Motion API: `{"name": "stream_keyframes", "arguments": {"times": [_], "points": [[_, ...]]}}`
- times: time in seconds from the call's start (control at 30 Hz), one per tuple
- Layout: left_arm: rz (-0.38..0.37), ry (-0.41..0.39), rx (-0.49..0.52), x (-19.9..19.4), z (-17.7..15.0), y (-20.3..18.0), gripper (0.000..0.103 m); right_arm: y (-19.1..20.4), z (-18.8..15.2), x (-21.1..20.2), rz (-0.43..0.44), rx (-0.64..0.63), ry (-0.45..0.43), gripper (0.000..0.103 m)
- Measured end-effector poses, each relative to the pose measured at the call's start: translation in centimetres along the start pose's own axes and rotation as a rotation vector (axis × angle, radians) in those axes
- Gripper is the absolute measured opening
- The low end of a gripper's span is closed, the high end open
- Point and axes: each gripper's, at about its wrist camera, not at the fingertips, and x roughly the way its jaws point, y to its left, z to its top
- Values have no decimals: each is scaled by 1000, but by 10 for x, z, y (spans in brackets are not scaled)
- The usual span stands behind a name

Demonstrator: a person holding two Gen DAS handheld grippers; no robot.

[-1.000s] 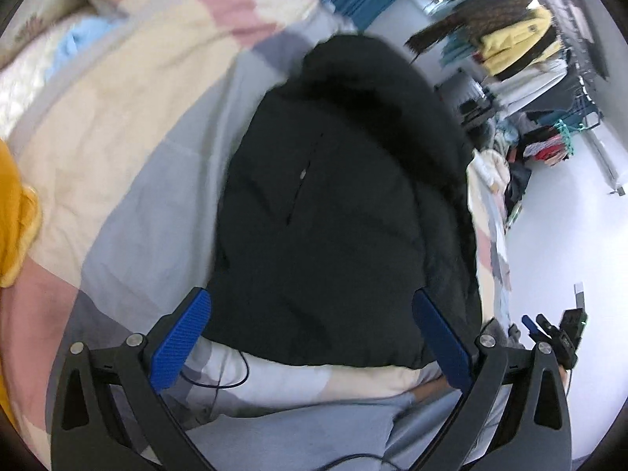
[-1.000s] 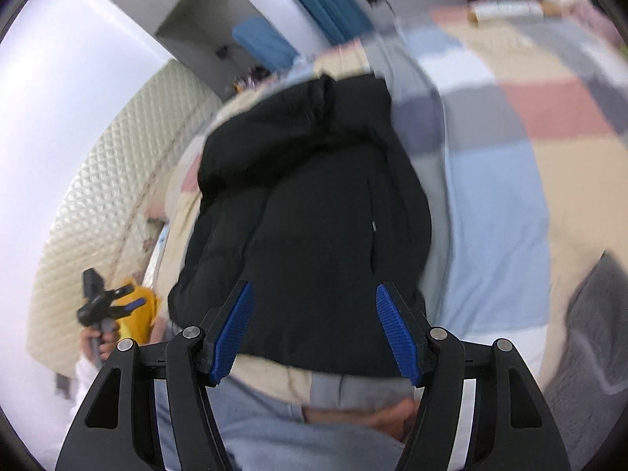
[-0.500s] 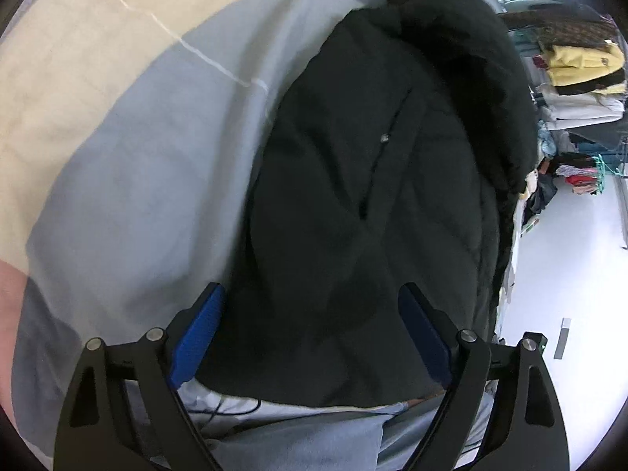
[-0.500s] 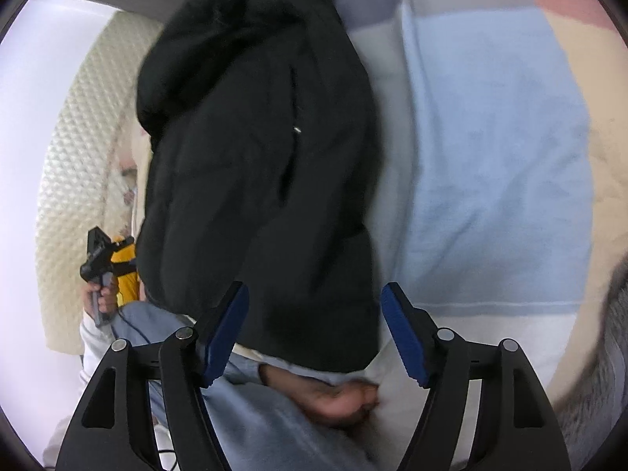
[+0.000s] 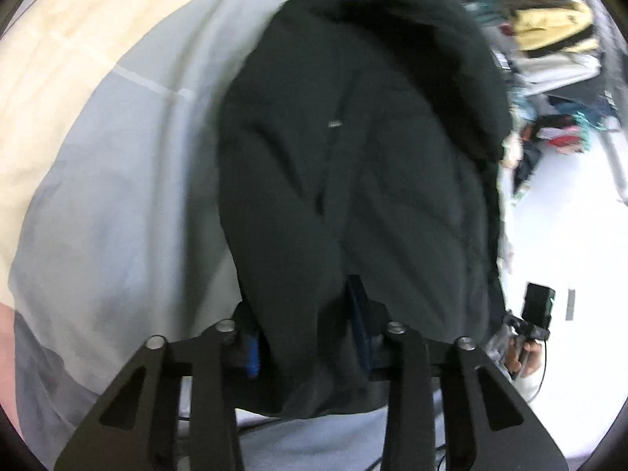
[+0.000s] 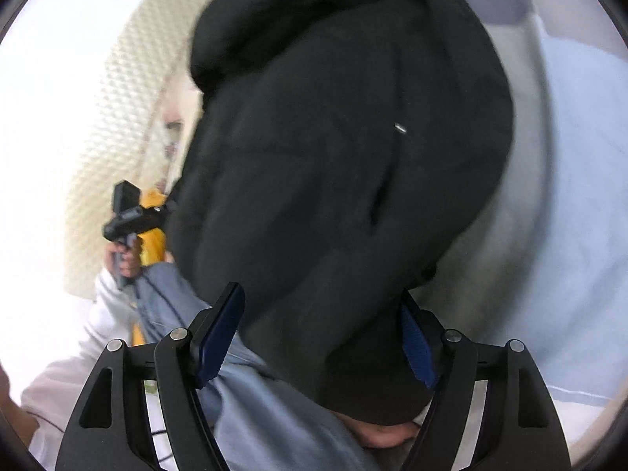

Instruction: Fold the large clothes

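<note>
A black puffer jacket (image 5: 353, 165) with a hood lies lengthwise on the bed, hem toward me; it also fills the right wrist view (image 6: 345, 149). My left gripper (image 5: 304, 333) is shut on the jacket's hem, fabric bunched between the blue pads. My right gripper (image 6: 322, 333) is open, its blue pads (image 6: 219, 333) straddling the hem's other corner with the fabric between the fingers. The left gripper also shows in the right wrist view (image 6: 129, 212), the right one in the left wrist view (image 5: 533, 314).
The bed has a patchwork cover of grey, blue and cream (image 5: 117, 157). My legs in blue trousers (image 6: 267, 404) sit on it. A quilted headboard (image 6: 125, 117) is at left. Hanging clothes (image 5: 549, 39) and white floor (image 5: 569, 235) lie past the bed's edge.
Both grippers moved down and forward onto the jacket's hem. The left gripper closed on the fabric. The right gripper narrowed around the hem but stays open.
</note>
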Motion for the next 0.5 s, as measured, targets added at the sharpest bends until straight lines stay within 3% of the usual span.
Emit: {"name": "stream_keyframes", "arguments": {"times": [0.07, 0.27, 0.33, 0.4, 0.5], "points": [[-4, -15, 9, -2, -2, -2, 33, -2, 1, 2, -11, -16, 9, 76], [87, 32, -81, 15, 4, 13, 36, -41, 1, 25, -107, 76, 136, 77], [140, 64, -88, 21, 7, 15, 55, -50, 1, 24, -92, 79, 156, 78], [183, 75, -95, 25, 7, 16, 66, -47, 2, 27, -79, 63, 168, 82], [186, 107, -72, 31, 7, 12, 69, -30, -1, 32, -44, -29, 226, 82]]}}
